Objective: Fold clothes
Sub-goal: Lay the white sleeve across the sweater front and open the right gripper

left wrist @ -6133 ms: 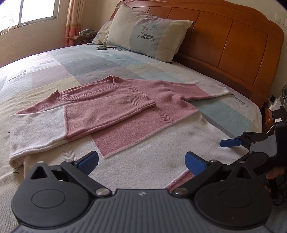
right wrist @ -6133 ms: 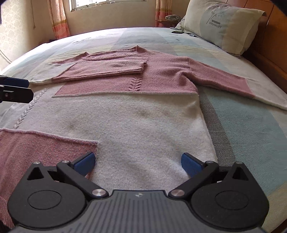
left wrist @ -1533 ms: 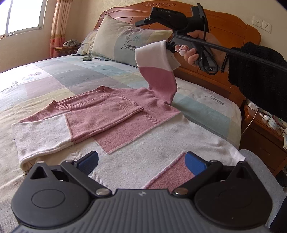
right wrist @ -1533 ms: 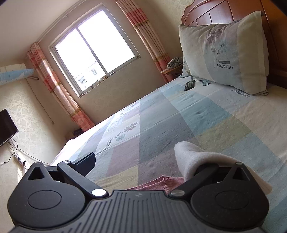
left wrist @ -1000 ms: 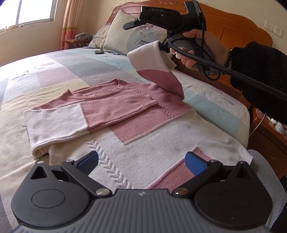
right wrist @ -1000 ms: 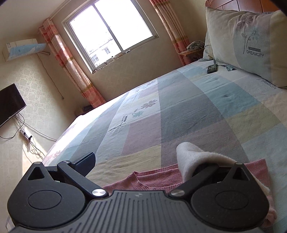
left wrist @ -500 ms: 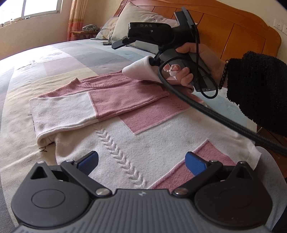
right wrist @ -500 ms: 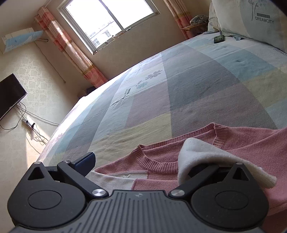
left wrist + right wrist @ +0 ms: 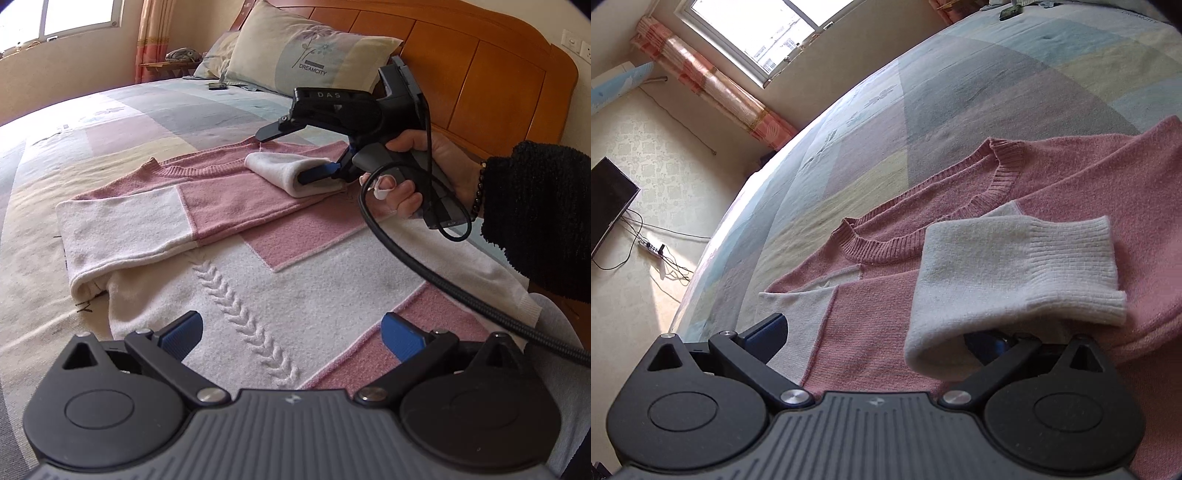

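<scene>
We see the pink and white sweater (image 9: 229, 206) lying flat on the bed (image 9: 122, 122), neckline toward the far side and hem toward us. At its left edge, one sleeve (image 9: 122, 229) is folded across the chest; its white part ends in a soft fold at the sweater's left edge, with bare patchwork bedspread beyond it all the way to the window side. Our left gripper (image 9: 291, 334) hovers low over the white lower body of the sweater near the hem, its blue-padded fingers (image 9: 183, 334) spread wide and holding nothing; the cable-knit chevron line runs up between them.

Further right, our right gripper (image 9: 317, 171), held in our right hand (image 9: 424, 166), sits over the chest. Its fingers stand apart, and the white cuff (image 9: 1015, 273) of the other sleeve is draped over the right-hand one, its ribbed edge hanging free just above the pink knit. The neckline (image 9: 923, 218) lies just beyond the cuff, and open bedspread stretches past it to the far edge of the bed.

On the right, the sweater's side edge lies near the mattress edge, the wooden headboard (image 9: 480, 74) rising behind and a pillow (image 9: 306, 55) resting against it
</scene>
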